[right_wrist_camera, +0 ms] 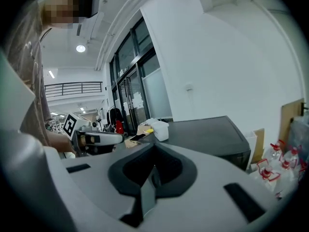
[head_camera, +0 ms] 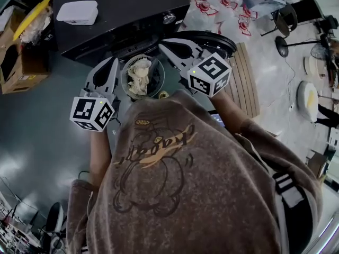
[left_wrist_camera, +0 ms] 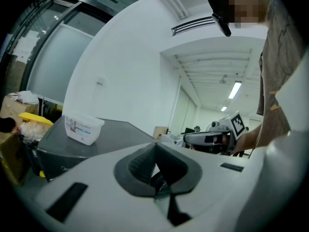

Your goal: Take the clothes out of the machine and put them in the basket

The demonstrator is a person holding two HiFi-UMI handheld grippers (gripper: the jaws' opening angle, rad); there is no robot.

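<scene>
From the head view I look down on a dark washing machine (head_camera: 122, 9) whose round drum opening holds a pale bundle of clothes (head_camera: 139, 77). My left gripper (head_camera: 114, 62) hangs just left of the opening, and my right gripper (head_camera: 163, 46) is at its upper right rim. In the left gripper view the left gripper (left_wrist_camera: 155, 146) has its jaws together with nothing between them. The right gripper (right_wrist_camera: 154, 149) is likewise shut and empty. Both point over the machine's top (left_wrist_camera: 96, 139). No basket shows in any view.
A white lidded box (head_camera: 78, 12) sits on the machine's top. The machine's round door (head_camera: 214, 38) stands open at the right, beside a slatted wooden board (head_camera: 246, 78). Cardboard boxes (head_camera: 18, 62) stand at the left, and floor fans (head_camera: 288, 20) at the far right.
</scene>
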